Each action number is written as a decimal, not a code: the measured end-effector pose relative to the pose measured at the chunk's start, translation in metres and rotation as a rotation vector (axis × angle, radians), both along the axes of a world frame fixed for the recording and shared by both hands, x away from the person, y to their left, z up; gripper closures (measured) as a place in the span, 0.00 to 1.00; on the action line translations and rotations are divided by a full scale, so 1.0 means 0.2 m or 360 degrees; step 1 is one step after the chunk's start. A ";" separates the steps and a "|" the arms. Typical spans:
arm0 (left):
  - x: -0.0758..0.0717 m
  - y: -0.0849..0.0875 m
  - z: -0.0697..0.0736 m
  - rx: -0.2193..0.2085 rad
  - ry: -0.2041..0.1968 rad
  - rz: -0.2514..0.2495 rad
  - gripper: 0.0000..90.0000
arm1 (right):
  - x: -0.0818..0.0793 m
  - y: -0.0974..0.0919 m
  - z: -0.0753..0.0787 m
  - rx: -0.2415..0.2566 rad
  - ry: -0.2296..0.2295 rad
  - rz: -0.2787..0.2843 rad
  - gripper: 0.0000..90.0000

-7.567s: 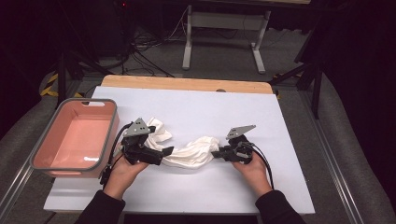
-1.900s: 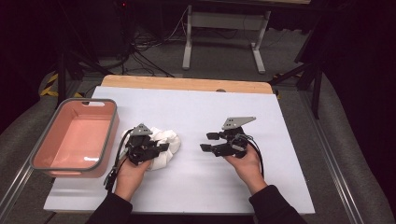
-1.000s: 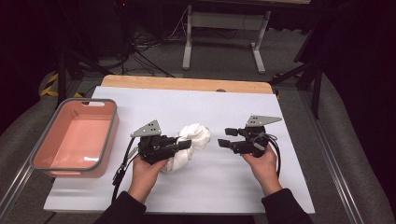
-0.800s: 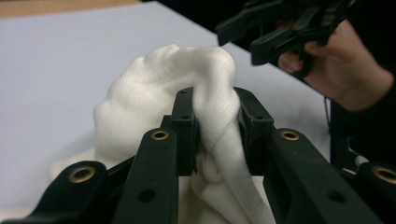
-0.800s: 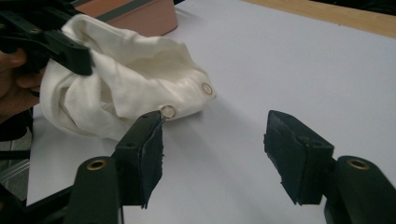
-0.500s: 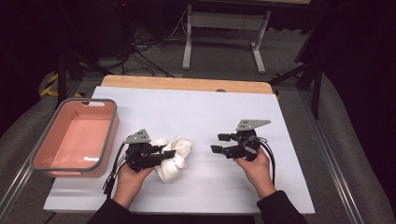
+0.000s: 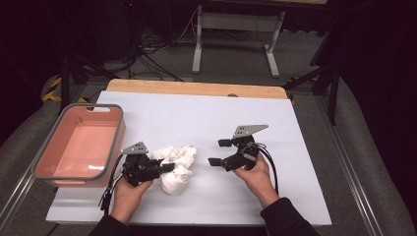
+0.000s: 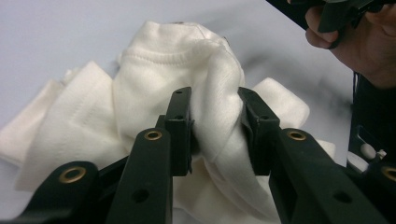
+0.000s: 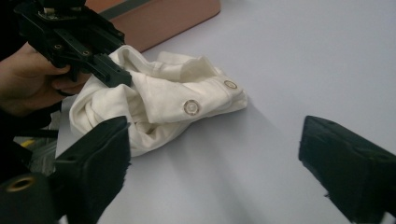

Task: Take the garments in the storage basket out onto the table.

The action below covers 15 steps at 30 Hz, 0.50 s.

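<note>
One table (image 7: 305, 162) carries everything, its white sheet bare between the things; one pink bin (image 7: 81, 145) with a grey rim stands just beyond the left hand-held gripper (image 7: 167, 168), on that gripper's outer side, and its visible floor holds nothing; one white cloth (image 7: 176, 164), bunched into a heap, lies on the table directly ahead of the left hand-held gripper and touching it; two round metal snaps (image 9: 191, 107) show on a folded edge of the cloth in the right gripper view. There are two hand-held grippers, one in each hand; the left one's jaws are pinched on a thick fold of the cloth (image 8: 205, 93), which bulges up between them; the right hand-held gripper (image 7: 220, 151) sits well apart from the cloth, pointing toward it, and its jaws have just been opening, standing wide with nothing between them but bare table.
</note>
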<state>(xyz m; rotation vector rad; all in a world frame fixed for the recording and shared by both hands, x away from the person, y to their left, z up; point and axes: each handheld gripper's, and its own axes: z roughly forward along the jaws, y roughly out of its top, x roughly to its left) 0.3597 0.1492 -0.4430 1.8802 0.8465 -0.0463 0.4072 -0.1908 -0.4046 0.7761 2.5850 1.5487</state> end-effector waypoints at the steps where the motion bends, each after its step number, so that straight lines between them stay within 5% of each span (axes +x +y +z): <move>1: -0.01 -0.01 -0.01 -0.0002 0.0021 -0.0006 0.77 | 0.00 0.00 0.00 0.0011 0.0008 0.0007 0.09; 8: -0.04 -0.05 -0.03 0.0028 0.0019 -0.0039 0.77 | -0.01 0.04 -0.02 -0.0035 0.0003 0.0041 0.22; 9: -0.04 -0.04 -0.04 0.0024 0.0033 -0.0026 0.77 | -0.02 0.05 -0.02 -0.0044 0.0017 0.0061 0.30; 15: -0.04 -0.07 -0.06 0.0047 0.0039 -0.0028 0.77 | -0.01 0.08 -0.05 -0.0069 0.0074 0.0098 0.39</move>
